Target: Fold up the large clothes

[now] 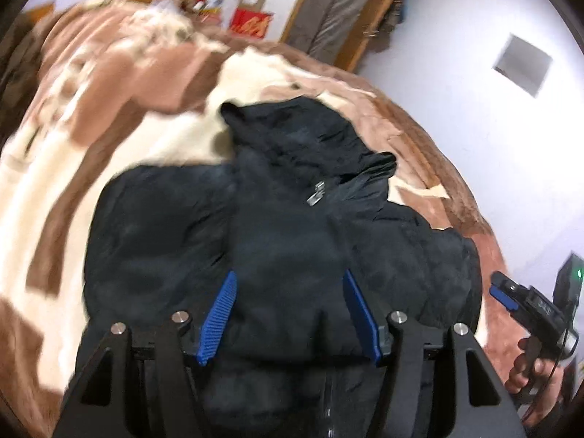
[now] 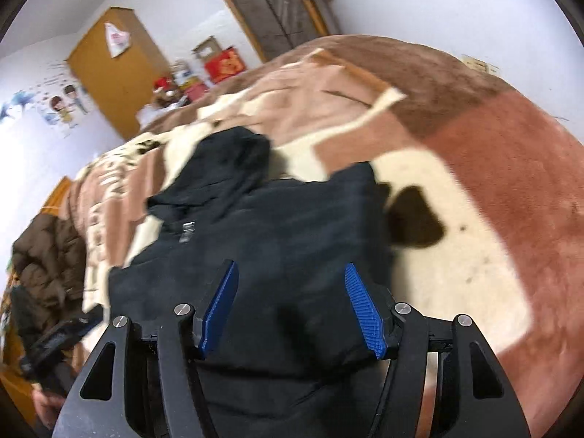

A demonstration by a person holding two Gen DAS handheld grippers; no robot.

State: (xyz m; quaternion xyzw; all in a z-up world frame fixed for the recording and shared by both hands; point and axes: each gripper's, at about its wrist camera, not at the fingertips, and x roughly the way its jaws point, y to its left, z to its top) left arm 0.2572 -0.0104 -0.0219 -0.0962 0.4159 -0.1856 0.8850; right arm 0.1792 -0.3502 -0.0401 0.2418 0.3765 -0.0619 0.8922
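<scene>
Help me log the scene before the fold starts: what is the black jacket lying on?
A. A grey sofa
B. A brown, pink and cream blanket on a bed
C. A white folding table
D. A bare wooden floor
B: in both wrist views the black jacket is spread on the plush brown, pink and cream blanket covering the bed, with blanket showing around it.

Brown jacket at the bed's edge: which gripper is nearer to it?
Left. The brown jacket lies on the left gripper's side; the right gripper hangs over the black jacket, farther off.
</scene>
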